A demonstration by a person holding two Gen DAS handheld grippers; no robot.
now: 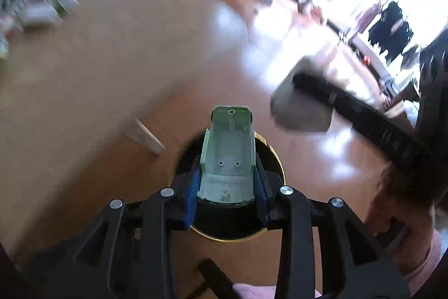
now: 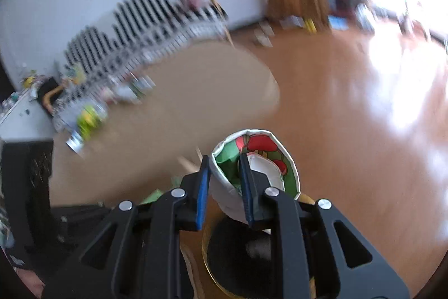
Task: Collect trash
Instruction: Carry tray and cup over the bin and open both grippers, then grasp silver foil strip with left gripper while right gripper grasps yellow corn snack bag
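While the surroundings in both views are smeared by blur, the held items read clearly. Left gripper (image 1: 227,184): pinching a pale green plastic housing piece (image 1: 228,159), an open tray-like shell with screw bosses inside, gripped at its two long sides by the blue pads (image 1: 193,195). Directly beneath the claw sits a round black bin with a gold rim (image 1: 275,156); the plastic piece hangs over its opening. Ahead and left of the claw, a small white strip (image 1: 145,135) lies on the tan tabletop (image 1: 112,75). Ahead and right, the other black tool extends across the frame, carrying a grey blurred object whose identity cannot be told.

Right gripper (image 2: 224,184): clamped on the wall of a paper cup (image 2: 252,167), white outside, red and green print inside. One finger is outside the cup, the other inside its mouth. The cup is tilted, its mouth facing the camera. Below the claw lies the same gold-rimmed bin (image 2: 205,251), the cup's base over its dark opening. Left of the claw, blurred clutter (image 2: 89,117) sits near the table's far edge.
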